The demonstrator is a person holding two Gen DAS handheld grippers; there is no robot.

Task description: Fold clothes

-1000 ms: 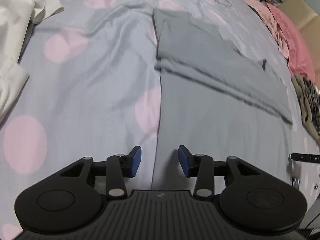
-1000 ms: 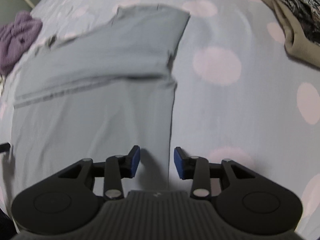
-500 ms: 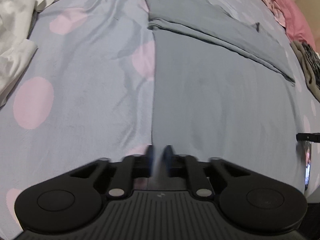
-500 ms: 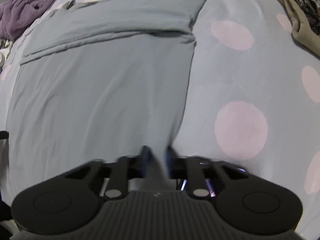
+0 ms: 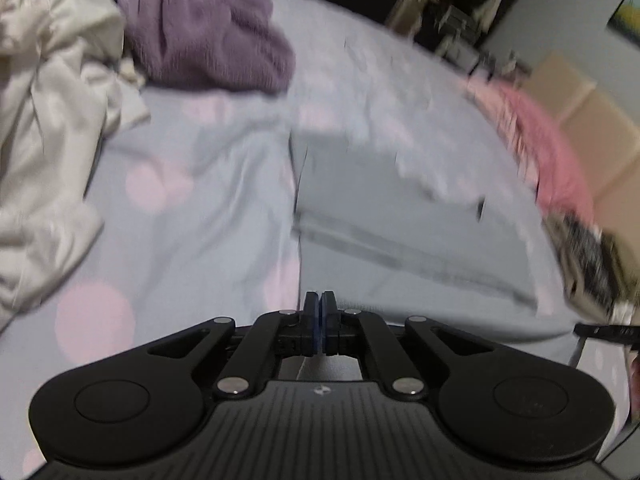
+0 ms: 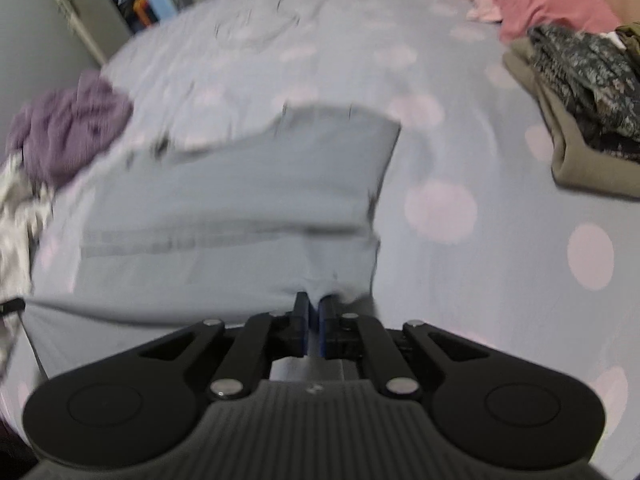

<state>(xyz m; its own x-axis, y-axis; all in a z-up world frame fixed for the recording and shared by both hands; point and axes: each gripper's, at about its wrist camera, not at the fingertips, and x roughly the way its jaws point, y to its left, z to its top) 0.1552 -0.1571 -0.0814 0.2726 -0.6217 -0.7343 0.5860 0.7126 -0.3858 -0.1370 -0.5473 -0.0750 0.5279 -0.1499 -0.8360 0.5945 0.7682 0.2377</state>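
Observation:
A grey garment (image 5: 400, 216) lies partly folded on the pale bedsheet with pink dots (image 5: 180, 240). My left gripper (image 5: 319, 300) is shut on the garment's near left corner and holds it raised off the bed. My right gripper (image 6: 314, 304) is shut on the garment's (image 6: 240, 200) near right corner, and the cloth bunches at its tips. The near edge hangs lifted between the two grippers. Both views are motion-blurred.
A purple fuzzy garment (image 5: 200, 32) and a cream garment (image 5: 48, 120) lie at the far left. Pink cloth (image 5: 552, 148) and an olive and patterned pile (image 6: 580, 100) lie at the right. Cardboard boxes (image 5: 592, 112) stand beyond the bed.
Both grippers went from open to shut on the garment's near corners and have lifted the near edge up and forward over the garment.

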